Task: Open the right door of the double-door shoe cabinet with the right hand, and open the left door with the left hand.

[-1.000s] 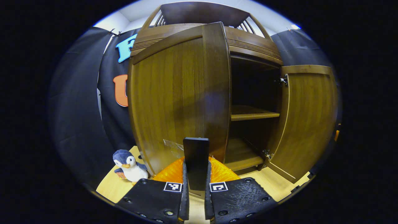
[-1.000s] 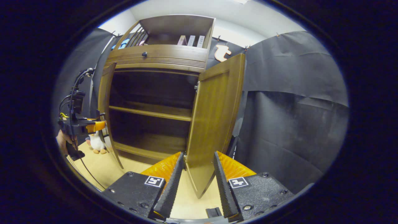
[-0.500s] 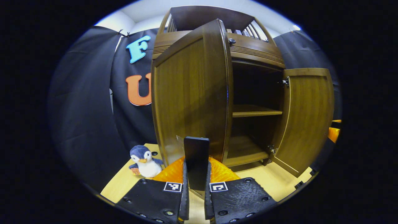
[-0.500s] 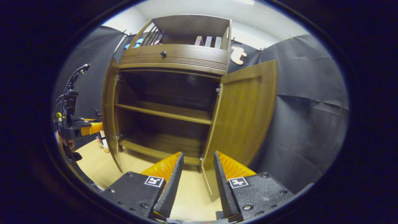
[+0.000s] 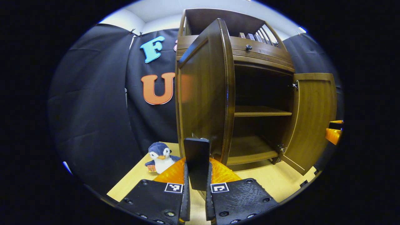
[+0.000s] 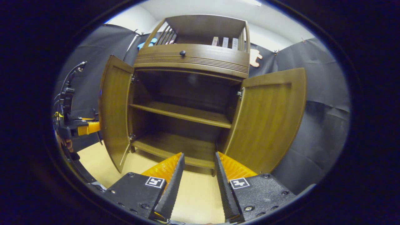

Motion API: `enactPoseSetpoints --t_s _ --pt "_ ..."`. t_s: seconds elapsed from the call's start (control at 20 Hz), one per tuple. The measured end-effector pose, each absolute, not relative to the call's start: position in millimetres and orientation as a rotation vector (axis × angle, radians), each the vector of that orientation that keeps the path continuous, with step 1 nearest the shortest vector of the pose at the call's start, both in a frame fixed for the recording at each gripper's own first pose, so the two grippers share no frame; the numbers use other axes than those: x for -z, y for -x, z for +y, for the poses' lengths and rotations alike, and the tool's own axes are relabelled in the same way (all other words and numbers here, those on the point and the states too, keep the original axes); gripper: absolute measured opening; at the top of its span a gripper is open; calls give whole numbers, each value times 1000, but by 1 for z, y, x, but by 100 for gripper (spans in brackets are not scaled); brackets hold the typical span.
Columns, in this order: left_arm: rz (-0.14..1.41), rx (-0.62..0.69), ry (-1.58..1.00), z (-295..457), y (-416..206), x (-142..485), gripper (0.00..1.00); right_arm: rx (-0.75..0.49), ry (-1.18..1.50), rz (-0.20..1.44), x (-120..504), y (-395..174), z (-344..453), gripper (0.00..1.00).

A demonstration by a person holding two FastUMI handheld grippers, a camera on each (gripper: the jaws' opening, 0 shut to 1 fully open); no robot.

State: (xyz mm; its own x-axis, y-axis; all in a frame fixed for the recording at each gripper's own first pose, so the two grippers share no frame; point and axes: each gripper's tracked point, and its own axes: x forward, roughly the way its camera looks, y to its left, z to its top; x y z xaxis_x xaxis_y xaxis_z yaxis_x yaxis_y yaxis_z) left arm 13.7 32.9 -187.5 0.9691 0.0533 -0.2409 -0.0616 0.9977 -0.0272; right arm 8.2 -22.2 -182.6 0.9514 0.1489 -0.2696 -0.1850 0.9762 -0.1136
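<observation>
No readable text shows; the claws carry coded square markers (image 5: 173,187), not words.

- I see both doors swung out: left door (image 6: 114,112), right door (image 6: 268,122); cabinet mouth between them open.
- Shelf (image 6: 184,113) splits the interior.
- Plush penguin (image 5: 160,153) stands on surface (image 5: 268,184), left of left door.

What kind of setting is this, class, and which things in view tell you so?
Probably a staged recording booth, not a home: black cloth walls surround a wooden shoe cabinet standing on a light board, with a plush penguin beside it.
</observation>
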Motion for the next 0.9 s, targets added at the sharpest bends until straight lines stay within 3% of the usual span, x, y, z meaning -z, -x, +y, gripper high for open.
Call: enactPoseSetpoints --t_s 0.85,0.9 --pt "226 -232 -57 129 8 189 17 -283 181 247 181 -25 43 63" --pt "225 -248 -68 136 10 190 17 -287 186 247 180 -24 46 70"
